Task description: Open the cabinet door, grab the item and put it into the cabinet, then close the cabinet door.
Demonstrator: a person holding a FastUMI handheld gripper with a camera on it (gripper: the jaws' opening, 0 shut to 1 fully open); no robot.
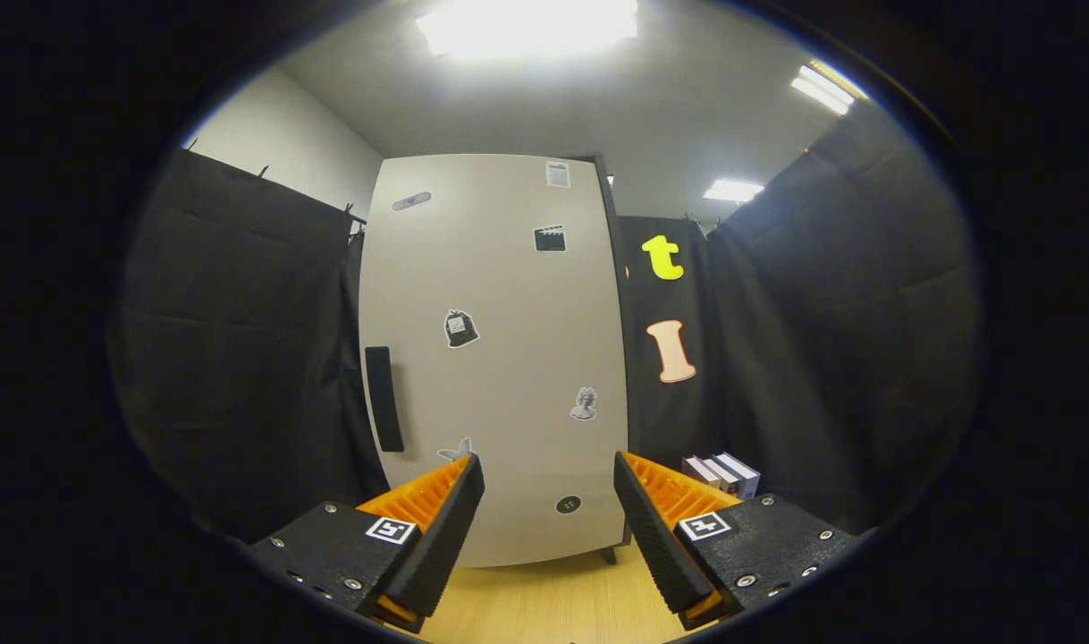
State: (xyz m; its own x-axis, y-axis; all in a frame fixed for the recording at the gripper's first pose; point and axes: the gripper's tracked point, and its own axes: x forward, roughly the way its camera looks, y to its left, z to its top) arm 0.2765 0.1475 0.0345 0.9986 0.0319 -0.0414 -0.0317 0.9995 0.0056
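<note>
The cabinet door looks shut, with its dark handle on one side, the fingers are wide open and hold nothing, and some small boxes, maybe the item, sit beside the cabinet, so it seems nothing is done yet.

The cabinet stood upright on the floor beyond the tongs, its door shut and facing them, with the handle on the door's left edge. The tongs' fingers were spread apart with nothing between them. A few books stood to the right of the cabinet, just beyond the right finger.
</note>
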